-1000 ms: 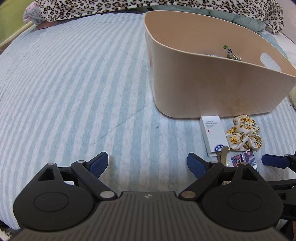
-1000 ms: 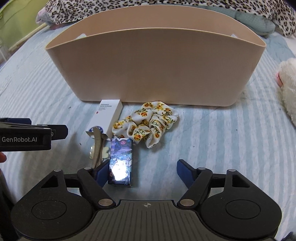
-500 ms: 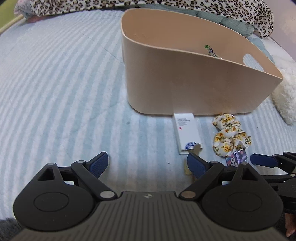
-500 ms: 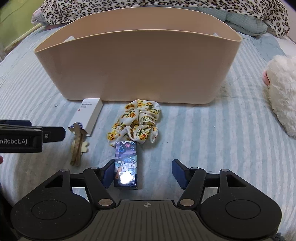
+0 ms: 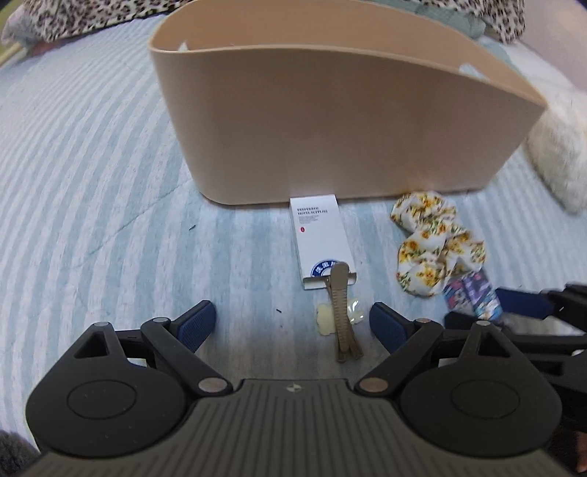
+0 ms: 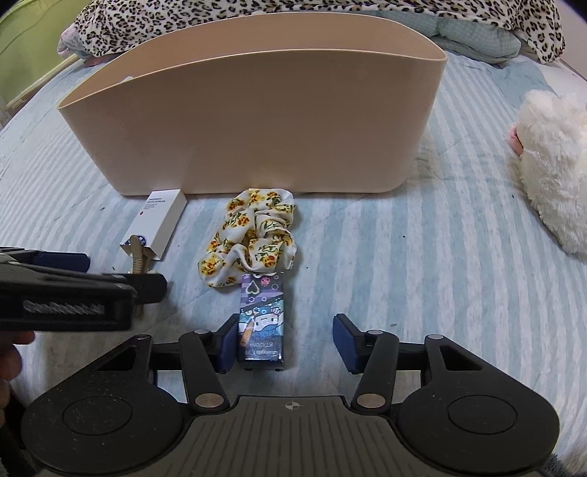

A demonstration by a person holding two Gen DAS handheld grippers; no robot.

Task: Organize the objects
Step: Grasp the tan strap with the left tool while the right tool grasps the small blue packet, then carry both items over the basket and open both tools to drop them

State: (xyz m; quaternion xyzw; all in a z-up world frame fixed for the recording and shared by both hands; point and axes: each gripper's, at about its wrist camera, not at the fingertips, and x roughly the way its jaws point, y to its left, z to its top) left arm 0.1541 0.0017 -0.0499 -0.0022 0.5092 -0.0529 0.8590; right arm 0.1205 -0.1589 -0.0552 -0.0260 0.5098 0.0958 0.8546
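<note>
A beige oval bin [image 5: 330,121] [image 6: 256,124] stands on the striped bed. In front of it lie a white box [image 5: 319,238] [image 6: 157,224], a tan hair clip [image 5: 343,312] [image 6: 137,255], a yellow floral scrunchie [image 5: 436,246] [image 6: 253,238] and a purple cartoon box [image 6: 261,323] [image 5: 473,295]. My left gripper [image 5: 291,324] is open, with the hair clip between its fingers near the right one. My right gripper [image 6: 284,343] is open, with the purple box between its fingers against the left one.
A white plush toy [image 6: 550,165] [image 5: 557,154] lies to the right of the bin. A leopard-print blanket [image 6: 293,18] lies behind the bin. The left gripper shows at the left edge of the right wrist view [image 6: 73,290].
The left gripper has swung right and lower, so the hair clip now sits between its fingers. The right gripper has moved closer, the purple box now between its fingers.
</note>
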